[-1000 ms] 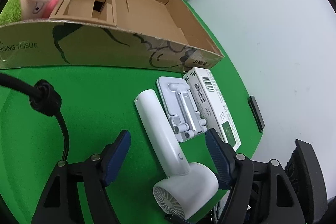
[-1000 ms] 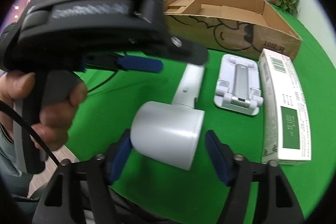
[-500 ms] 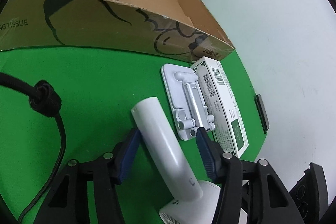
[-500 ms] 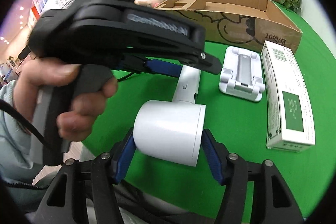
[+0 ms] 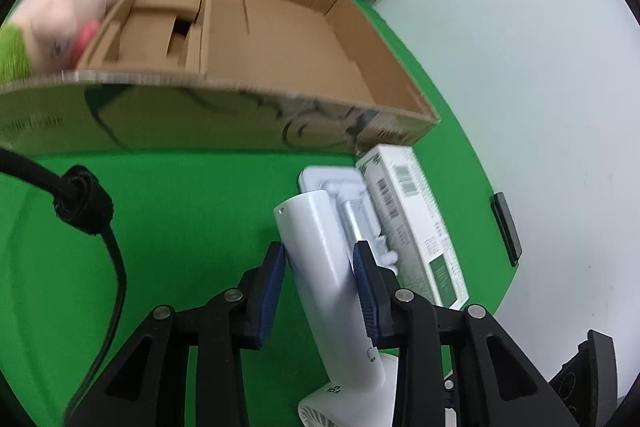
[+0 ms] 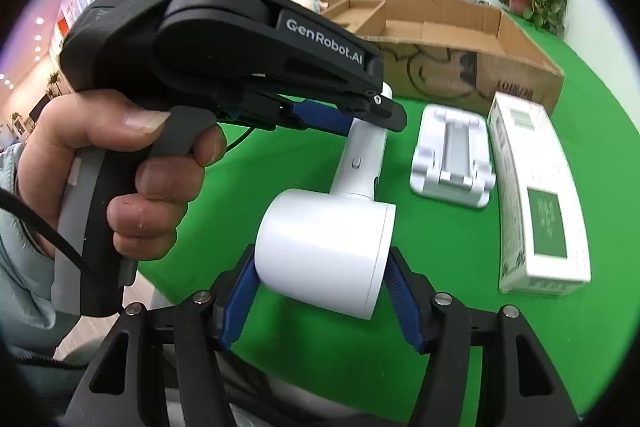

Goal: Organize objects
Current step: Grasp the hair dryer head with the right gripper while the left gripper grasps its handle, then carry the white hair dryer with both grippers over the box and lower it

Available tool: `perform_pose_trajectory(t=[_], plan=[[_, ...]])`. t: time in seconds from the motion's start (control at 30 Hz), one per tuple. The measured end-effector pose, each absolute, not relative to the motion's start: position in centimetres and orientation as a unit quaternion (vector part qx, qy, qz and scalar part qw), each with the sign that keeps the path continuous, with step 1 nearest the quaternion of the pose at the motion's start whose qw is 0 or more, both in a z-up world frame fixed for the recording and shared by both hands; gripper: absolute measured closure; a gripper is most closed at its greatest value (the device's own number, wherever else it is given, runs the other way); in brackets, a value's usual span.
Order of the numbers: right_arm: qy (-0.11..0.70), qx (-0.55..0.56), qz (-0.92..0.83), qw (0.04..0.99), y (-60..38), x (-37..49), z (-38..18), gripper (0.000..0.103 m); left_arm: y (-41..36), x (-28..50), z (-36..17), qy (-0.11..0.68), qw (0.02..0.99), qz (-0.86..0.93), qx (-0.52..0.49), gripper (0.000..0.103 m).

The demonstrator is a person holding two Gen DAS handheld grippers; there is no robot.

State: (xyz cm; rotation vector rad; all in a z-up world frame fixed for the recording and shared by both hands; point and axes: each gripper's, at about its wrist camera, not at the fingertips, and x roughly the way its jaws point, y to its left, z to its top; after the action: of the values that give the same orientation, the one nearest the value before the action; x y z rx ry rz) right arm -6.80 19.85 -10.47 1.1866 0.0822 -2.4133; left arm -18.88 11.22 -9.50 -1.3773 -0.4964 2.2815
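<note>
White hair dryer (image 6: 326,247) just in front of the cardboard box (image 5: 280,131): smooth, stiff, probably light, a bit slippery. Right gripper (image 6: 320,297) clamped on the barrel, left gripper (image 5: 320,291) closing around the handle. Best held at both ends.

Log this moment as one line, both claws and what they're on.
left claw: closing on hair dryer handle | right claw: gripping dryer body | cardboard box: behind, dryer not in yet
</note>
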Motion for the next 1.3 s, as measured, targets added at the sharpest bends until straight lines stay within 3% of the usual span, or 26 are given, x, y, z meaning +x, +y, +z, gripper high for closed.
perform_pose_trajectory(t=[0.67, 1.3], plan=[[0.013, 0.306, -0.93, 0.204, 19.6, -12.4, -3.0, 0.044, 11.9, -20.9, 6.9, -0.099, 0.238, 0.903, -0.343, 0.075], [0.011, 0.317, -0.927, 0.198, 20.2, -17.9, -0.3, 0.044, 11.1, -29.4, 10.6, -0.104, 0.247, 0.893, -0.362, 0.075]])
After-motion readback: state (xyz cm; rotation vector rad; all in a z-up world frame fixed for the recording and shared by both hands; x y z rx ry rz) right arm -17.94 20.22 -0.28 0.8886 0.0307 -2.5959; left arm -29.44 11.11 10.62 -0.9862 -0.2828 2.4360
